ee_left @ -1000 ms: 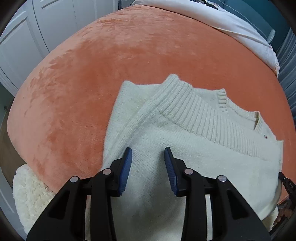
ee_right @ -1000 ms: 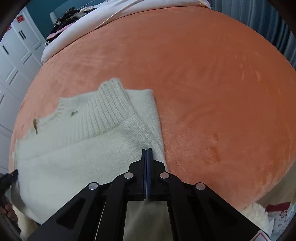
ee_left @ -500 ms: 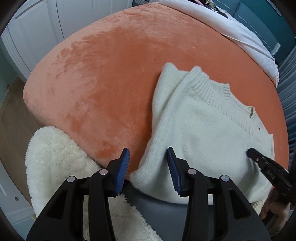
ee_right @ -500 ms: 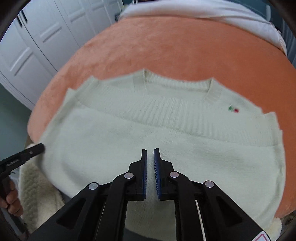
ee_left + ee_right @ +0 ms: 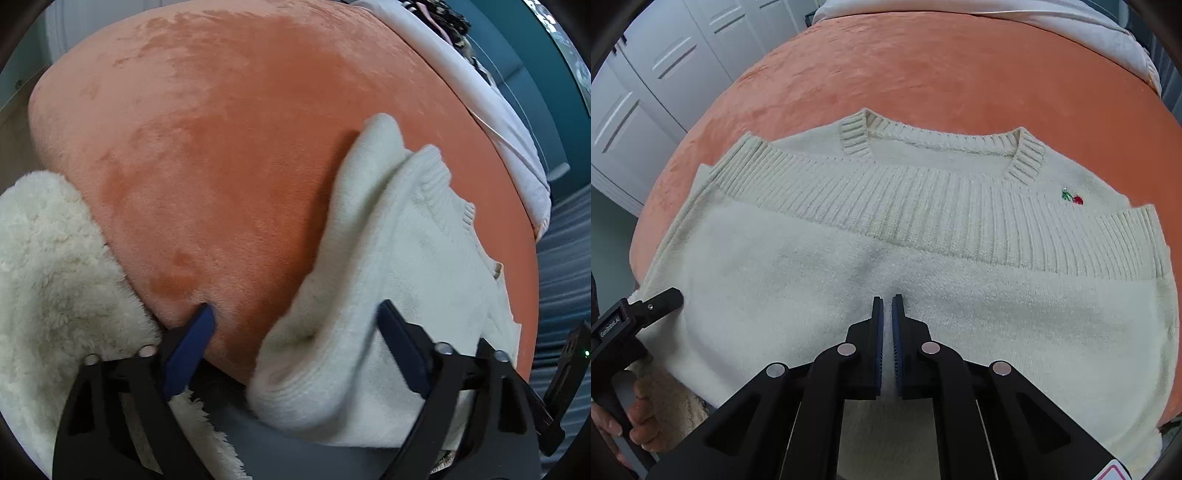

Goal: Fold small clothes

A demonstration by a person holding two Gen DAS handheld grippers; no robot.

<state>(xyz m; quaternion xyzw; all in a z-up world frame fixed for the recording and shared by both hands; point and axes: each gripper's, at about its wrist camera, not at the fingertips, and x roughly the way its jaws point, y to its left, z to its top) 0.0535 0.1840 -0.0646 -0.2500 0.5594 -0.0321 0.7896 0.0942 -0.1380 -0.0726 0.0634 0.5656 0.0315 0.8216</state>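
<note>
A cream knit sweater lies folded on the orange plush bed, its ribbed hem doubled up below the neckline with a small cherry motif. My right gripper hovers over the sweater's middle, jaws nearly shut with a thin gap, holding nothing. My left gripper is wide open at the sweater's left folded corner, which sits between the fingers; one finger rests over the bed edge. The left gripper also shows at the sweater's left edge in the right wrist view.
A fluffy white rug lies below the bed's near edge. A white duvet is piled at the far side of the bed. White wardrobe doors stand to the left.
The left gripper has opened wider and moved to the sweater's left corner at the bed edge. The right gripper, shut a second ago, swung to the sweater's middle and opened a crack.
</note>
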